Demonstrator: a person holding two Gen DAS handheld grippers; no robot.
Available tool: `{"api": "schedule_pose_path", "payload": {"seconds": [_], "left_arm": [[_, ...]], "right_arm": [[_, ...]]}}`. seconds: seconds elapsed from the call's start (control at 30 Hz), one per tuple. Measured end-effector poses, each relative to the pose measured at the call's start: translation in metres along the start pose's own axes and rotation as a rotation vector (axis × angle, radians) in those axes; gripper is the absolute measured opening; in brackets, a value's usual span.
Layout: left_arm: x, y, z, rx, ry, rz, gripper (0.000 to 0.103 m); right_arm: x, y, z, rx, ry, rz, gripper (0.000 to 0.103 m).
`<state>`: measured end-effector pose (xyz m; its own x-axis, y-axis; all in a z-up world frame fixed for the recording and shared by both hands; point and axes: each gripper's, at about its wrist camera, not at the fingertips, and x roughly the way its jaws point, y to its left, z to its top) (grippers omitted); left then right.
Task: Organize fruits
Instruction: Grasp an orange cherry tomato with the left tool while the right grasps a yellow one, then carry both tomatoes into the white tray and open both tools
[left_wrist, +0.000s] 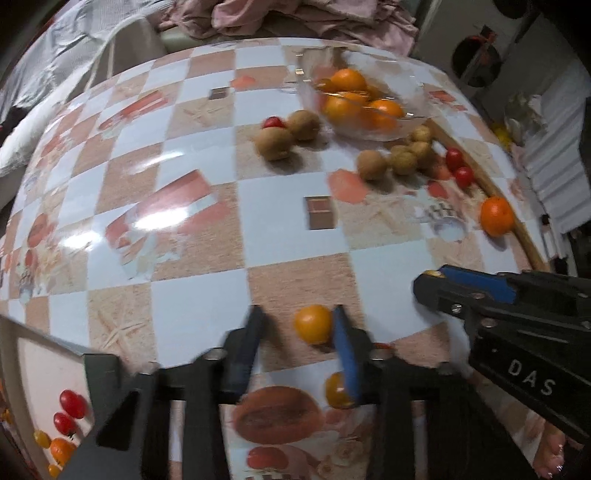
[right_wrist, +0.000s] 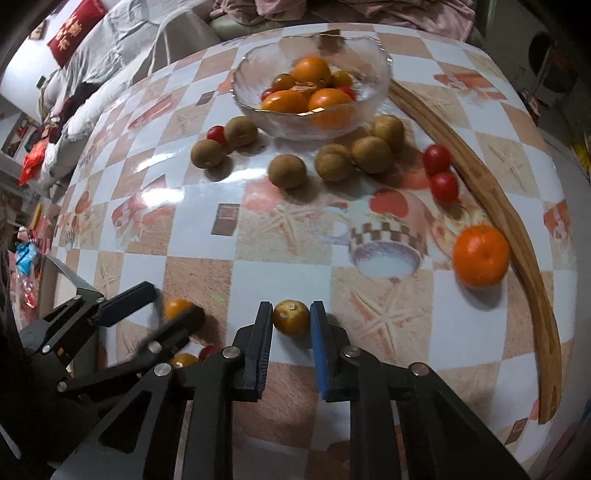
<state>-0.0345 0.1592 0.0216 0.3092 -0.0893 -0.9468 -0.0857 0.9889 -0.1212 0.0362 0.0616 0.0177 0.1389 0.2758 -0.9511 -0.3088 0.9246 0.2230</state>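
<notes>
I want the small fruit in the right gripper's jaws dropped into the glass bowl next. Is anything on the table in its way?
Yes. The brown fruits lie in a loose row in front of the glass bowl, between it and the small fruit in the right gripper. Carried over them, nothing visible blocks it.

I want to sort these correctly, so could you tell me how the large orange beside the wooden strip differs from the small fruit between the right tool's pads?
The large orange is bright orange; the small fruit is duller, brownish yellow. The large orange is clearly bigger. The large orange lies free beside the wooden strip; the small fruit is clamped in the right tool. Both are round and sit on the table.
</notes>
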Motion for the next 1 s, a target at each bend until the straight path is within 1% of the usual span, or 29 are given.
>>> {"api": "schedule_pose_path", "payload": {"seconds": [0.03,0.1,0.17,0.2,0.47,0.8,1.0], "left_arm": [[0.000,-0.003,0.000,0.015,0.000,-0.010,0.022],[-0.001,-0.005,-0.002,0.027,-0.006,-0.007,0.022],[-0.003,0.001,-0.004,-0.003,-0.002,-0.045,0.022],[-0.004,0.005,-0.005,-0.019,-0.001,-0.052,0.022],[-0.020,0.025,-0.020,-0.054,0.005,-0.042,0.022],[-0.043,0.026,-0.055,-0.044,0.014,-0.027,0.022],[-0.056,0.032,-0.071,-0.064,0.014,-0.036,0.022]], "right_arm": [[-0.001,-0.002,-0.001,0.006,-0.001,-0.002,0.022],[-0.003,-0.004,-0.003,0.015,-0.004,-0.006,0.022],[-0.005,-0.006,-0.005,0.025,-0.006,-0.002,0.022],[-0.007,-0.006,-0.006,0.027,-0.008,0.000,0.022],[-0.017,-0.007,-0.021,0.058,-0.010,0.028,0.022],[-0.031,0.007,-0.050,0.038,-0.001,0.030,0.022],[-0.033,0.020,-0.066,0.025,0.013,0.033,0.022]]}}
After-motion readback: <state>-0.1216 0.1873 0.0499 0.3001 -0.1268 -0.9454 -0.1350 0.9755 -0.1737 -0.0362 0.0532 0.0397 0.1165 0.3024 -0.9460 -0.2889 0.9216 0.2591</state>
